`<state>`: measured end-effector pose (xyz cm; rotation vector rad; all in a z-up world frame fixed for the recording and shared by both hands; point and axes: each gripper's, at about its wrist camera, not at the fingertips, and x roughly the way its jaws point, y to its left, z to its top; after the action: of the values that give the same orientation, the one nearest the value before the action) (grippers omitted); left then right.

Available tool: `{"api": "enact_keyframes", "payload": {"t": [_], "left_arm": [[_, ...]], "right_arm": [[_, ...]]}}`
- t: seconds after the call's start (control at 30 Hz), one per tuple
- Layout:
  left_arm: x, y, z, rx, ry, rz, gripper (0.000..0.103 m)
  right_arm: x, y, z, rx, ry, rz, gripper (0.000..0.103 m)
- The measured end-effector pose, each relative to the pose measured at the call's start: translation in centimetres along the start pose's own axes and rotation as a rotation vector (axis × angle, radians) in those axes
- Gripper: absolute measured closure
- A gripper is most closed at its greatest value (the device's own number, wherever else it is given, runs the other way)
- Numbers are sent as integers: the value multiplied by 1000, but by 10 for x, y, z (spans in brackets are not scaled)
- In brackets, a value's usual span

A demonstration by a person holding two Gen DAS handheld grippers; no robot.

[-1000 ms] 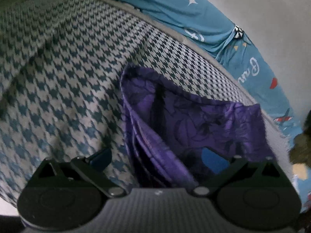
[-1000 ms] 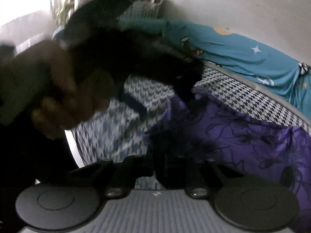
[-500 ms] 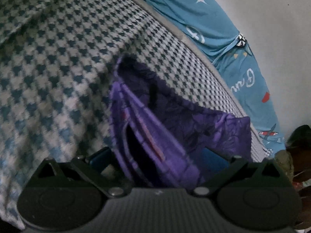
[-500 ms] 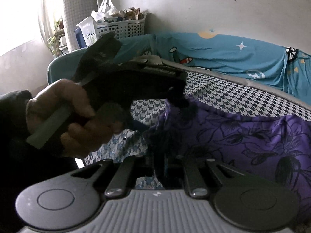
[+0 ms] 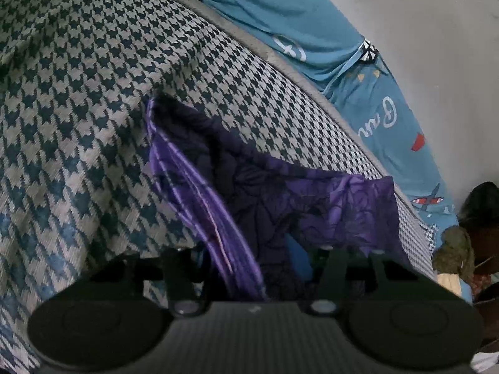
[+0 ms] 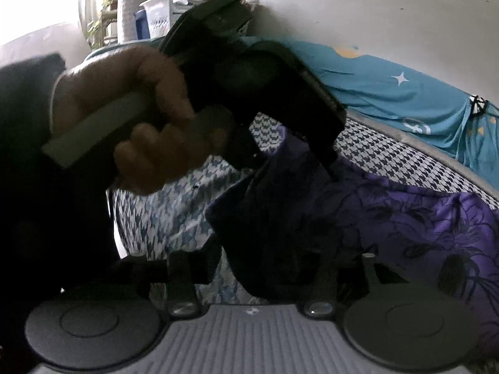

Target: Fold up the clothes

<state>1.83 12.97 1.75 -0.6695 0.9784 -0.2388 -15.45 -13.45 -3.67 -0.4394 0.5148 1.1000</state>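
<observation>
Left gripper [image 5: 252, 258]: jaws closing, layered edge of purple floral-print garment [image 5: 336, 212] between them; pad contact unclear in shadow. Let it bite all layers before lifting.

Right gripper [image 6: 265, 268]: jaws opening, dark bunched corner between them, seemingly freed.

Garment lies on blue-and-white houndstooth blanket [image 5: 78, 109]. Keep edge taut, aligned; thin cloth slips.

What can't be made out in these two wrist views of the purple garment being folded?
- Left gripper closing: its fingertips sink into dark folds of the purple garment, so pad contact is unclear, left wrist view.
- Right gripper opening: cloth between its jaws lies in shadow, contact unclear, right wrist view.
- Garment type: its right part is cut by the frame edge, right wrist view.
- Basket contents: too small, overexposed.
</observation>
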Motion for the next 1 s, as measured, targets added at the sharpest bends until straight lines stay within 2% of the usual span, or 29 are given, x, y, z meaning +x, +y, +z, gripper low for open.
{"api": "enact_keyframes", "payload": {"t": [0.23, 0.47, 0.5, 0.53, 0.6, 0.63, 0.7, 0.73, 0.77, 0.8, 0.87, 1.0], "left_arm": [[-1, 0, 1, -30, -1, -1, 56], [1, 3, 0, -38, -1, 5, 56], [1, 3, 0, -34, -3, 10, 56], [2, 3, 1, -30, -5, 15, 56], [6, 2, 2, -10, -13, 49, 44], [9, 3, 3, -4, -15, 64, 35], [14, 4, 4, 9, -20, 82, 34], [15, 2, 4, 20, -22, 71, 40], [16, 0, 5, 33, -24, 58, 56], [17, -1, 5, 39, -26, 43, 61], [15, -6, 6, 49, -43, 16, 79], [7, -22, 8, 59, -97, -41, 84]], "right_arm": [[10, 12, -4, -66, 12, -15, 46], [27, 21, -8, -132, 6, -67, 46], [30, 22, -9, -141, 6, -82, 53], [33, 22, -9, -142, 9, -95, 66], [33, 19, -9, -132, 4, -101, 81], [31, 17, -8, -123, -1, -99, 86], [27, 13, -7, -105, -10, -96, 90], [24, 12, -7, -103, -17, -94, 91], [21, 12, -6, -110, -27, -98, 91], [20, 11, -6, -115, -33, -100, 91], [14, 9, -5, -122, -49, -107, 91], [0, 3, -2, -119, -93, -138, 91]]}}
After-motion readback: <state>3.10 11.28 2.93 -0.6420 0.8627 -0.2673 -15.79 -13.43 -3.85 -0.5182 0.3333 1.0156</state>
